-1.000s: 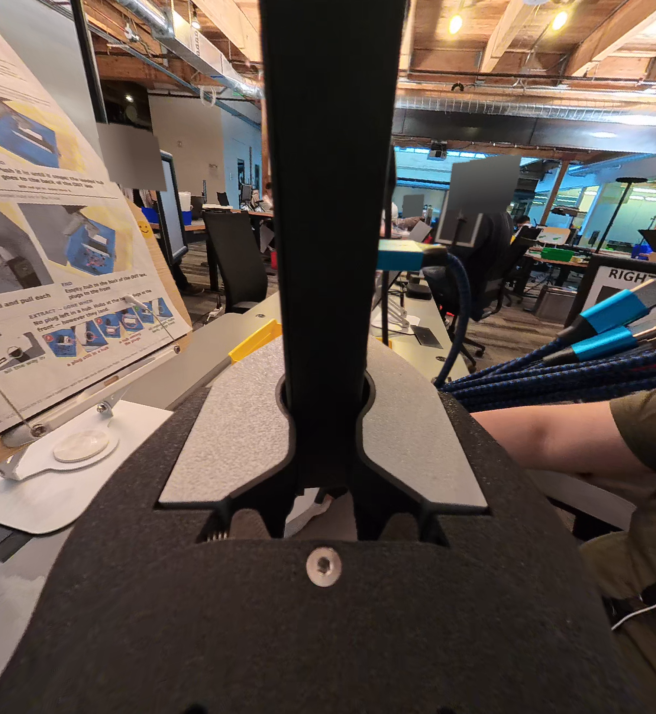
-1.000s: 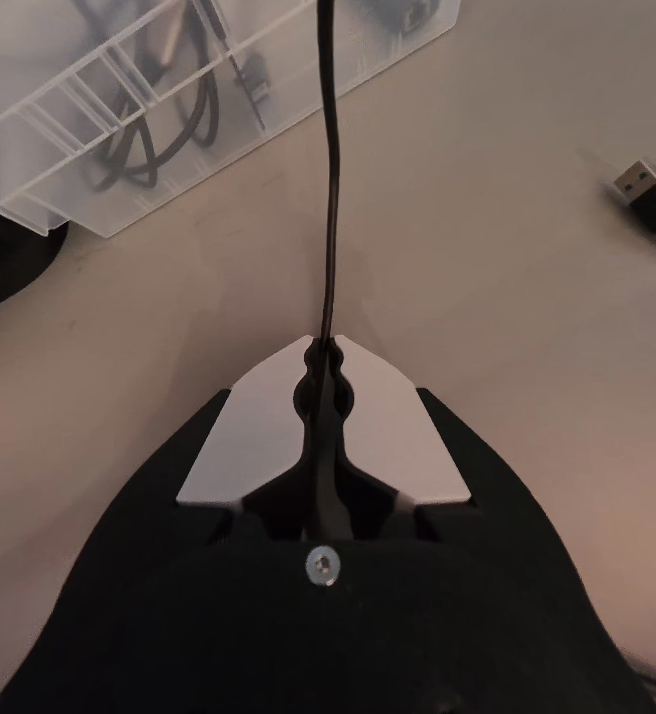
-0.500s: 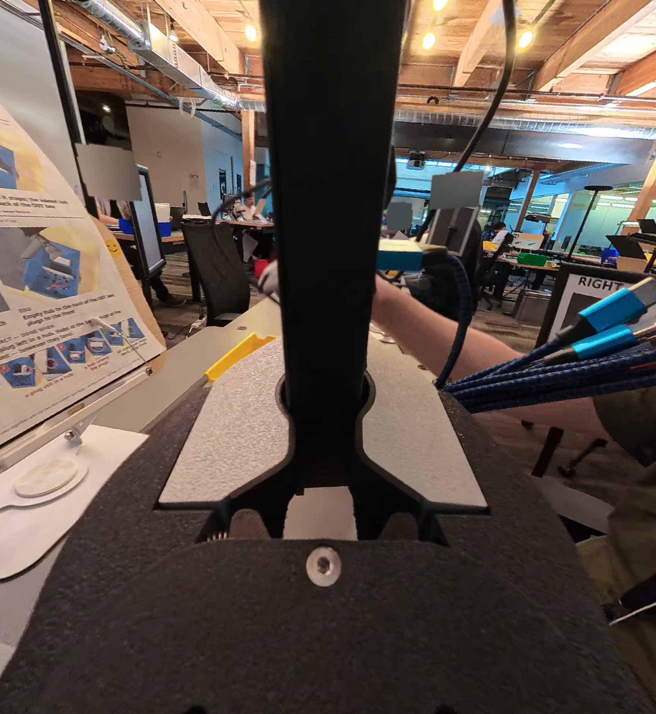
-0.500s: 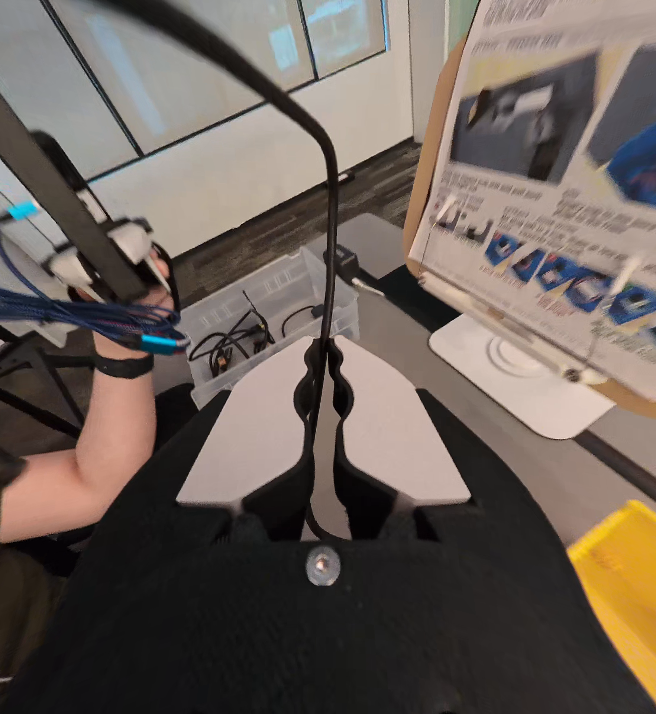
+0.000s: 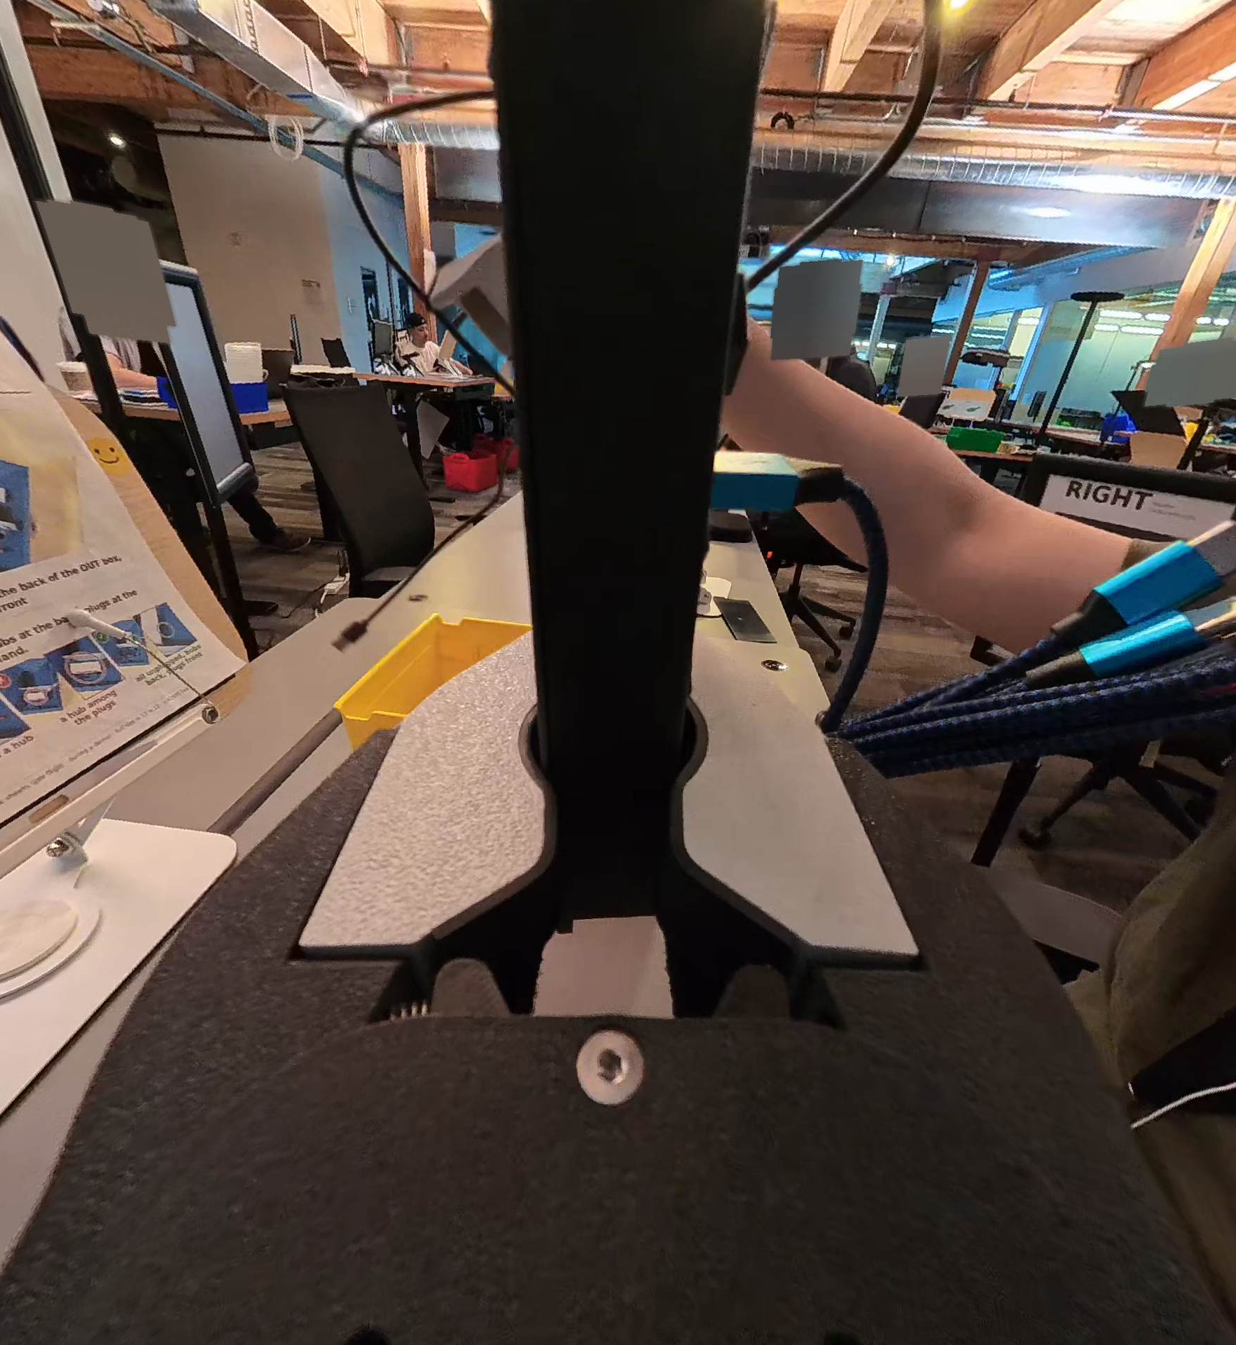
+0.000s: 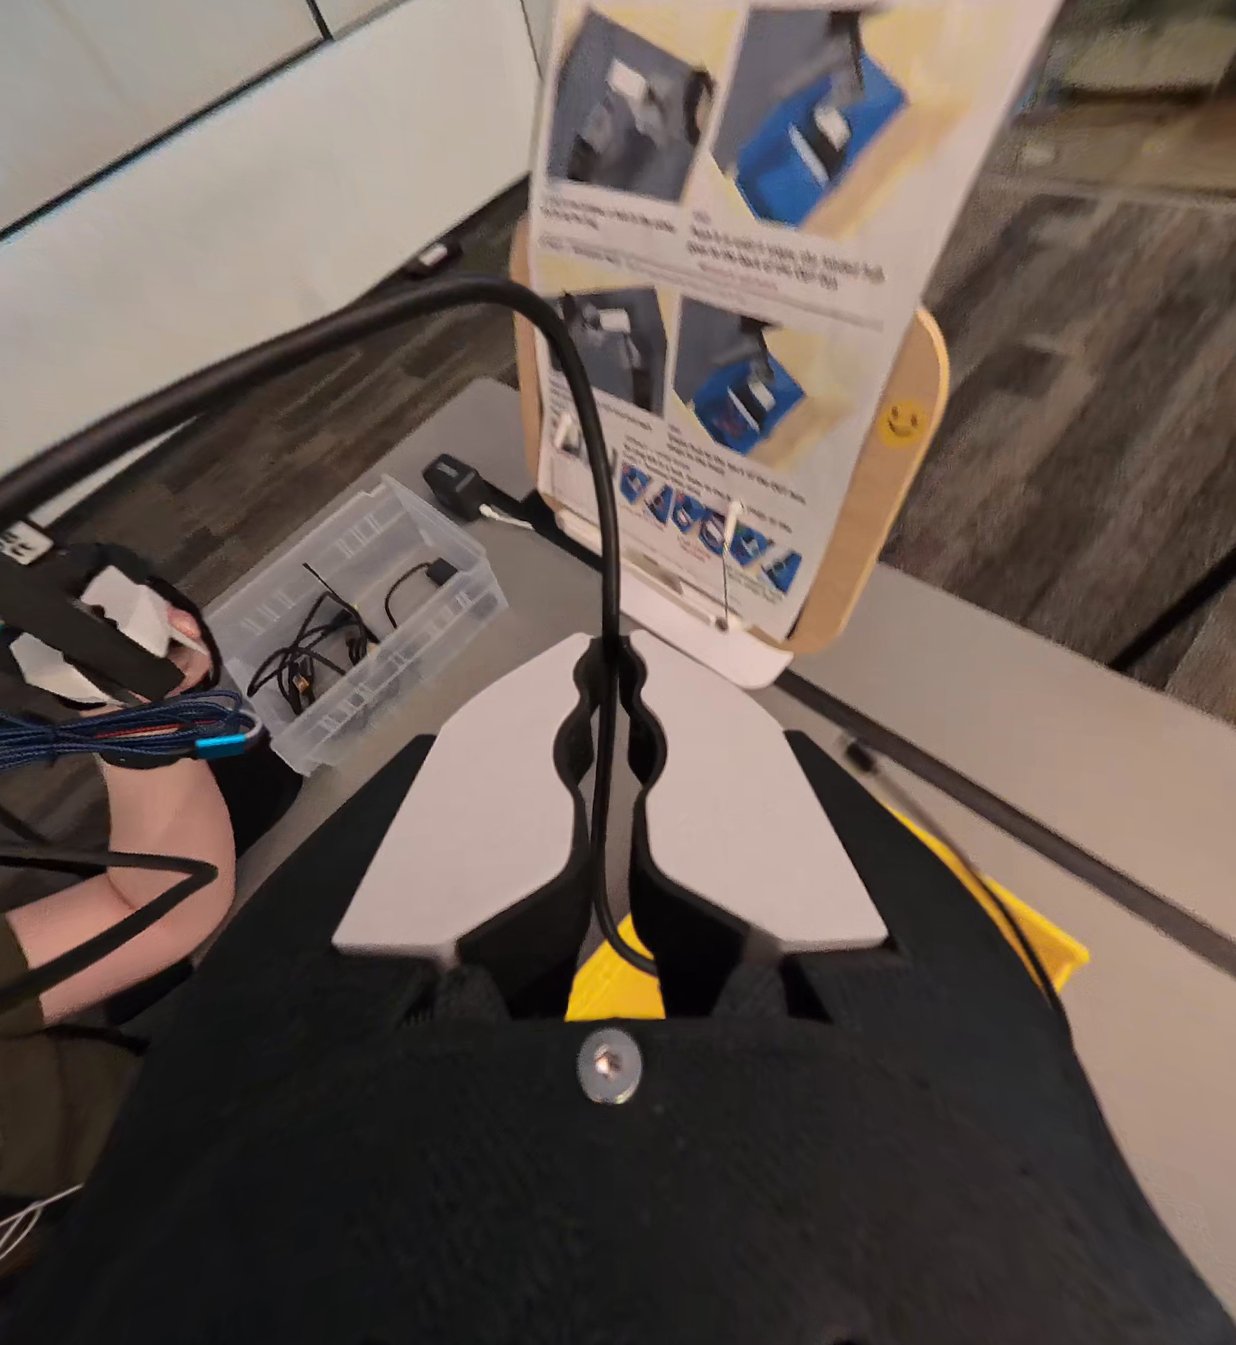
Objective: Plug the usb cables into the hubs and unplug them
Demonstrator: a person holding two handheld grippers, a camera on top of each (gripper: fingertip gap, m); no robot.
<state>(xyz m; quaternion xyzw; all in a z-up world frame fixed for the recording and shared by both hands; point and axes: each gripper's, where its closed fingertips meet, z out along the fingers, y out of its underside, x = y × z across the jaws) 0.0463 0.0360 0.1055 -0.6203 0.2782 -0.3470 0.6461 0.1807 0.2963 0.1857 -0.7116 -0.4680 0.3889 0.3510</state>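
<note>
Open office, grey bench (image 6: 1037, 764). Left tool (image 5: 618, 735) clamping hub (image 5: 622, 364); right tool (image 6: 609, 655) pinching cable (image 6: 604, 509). Free dangling plug (image 5: 347, 640), align before inserting.

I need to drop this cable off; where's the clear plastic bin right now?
In the right wrist view, the clear plastic bin sits on the grey table, left of the instruction board, holding black cables.

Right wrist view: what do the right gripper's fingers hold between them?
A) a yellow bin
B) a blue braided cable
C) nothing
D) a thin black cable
D: the thin black cable runs down between the closed fingers of the right gripper; the blue braided cables hang by the left gripper.
</note>
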